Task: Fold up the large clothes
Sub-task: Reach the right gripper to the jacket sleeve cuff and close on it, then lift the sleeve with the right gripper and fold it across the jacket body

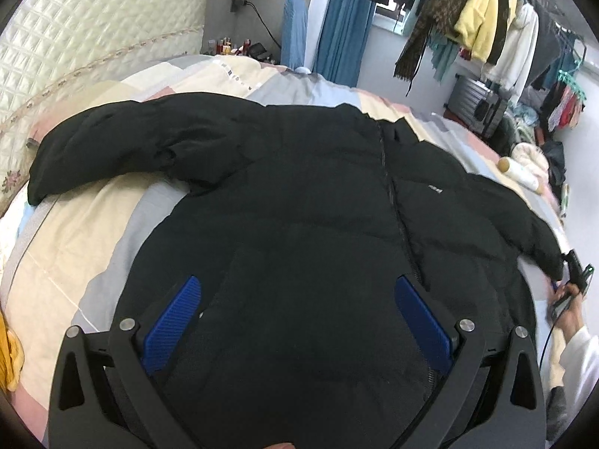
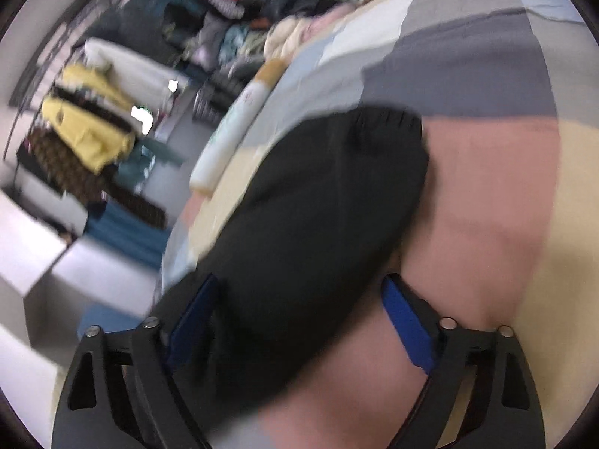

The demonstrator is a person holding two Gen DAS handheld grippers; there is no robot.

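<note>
A large black puffer jacket lies spread front-up on the bed, zipper closed, both sleeves stretched out sideways. My left gripper is open, its blue pads hovering over the jacket's lower body and holding nothing. My right gripper is open, its blue pads straddling the jacket's right sleeve near the cuff; this view is blurred. The right gripper also shows in the left wrist view at the sleeve end.
The bed has a patchwork quilt in cream, grey and pink. A white bottle lies at the bed's right edge. A quilted headboard stands at the left. A clothes rack and suitcase stand beyond the bed.
</note>
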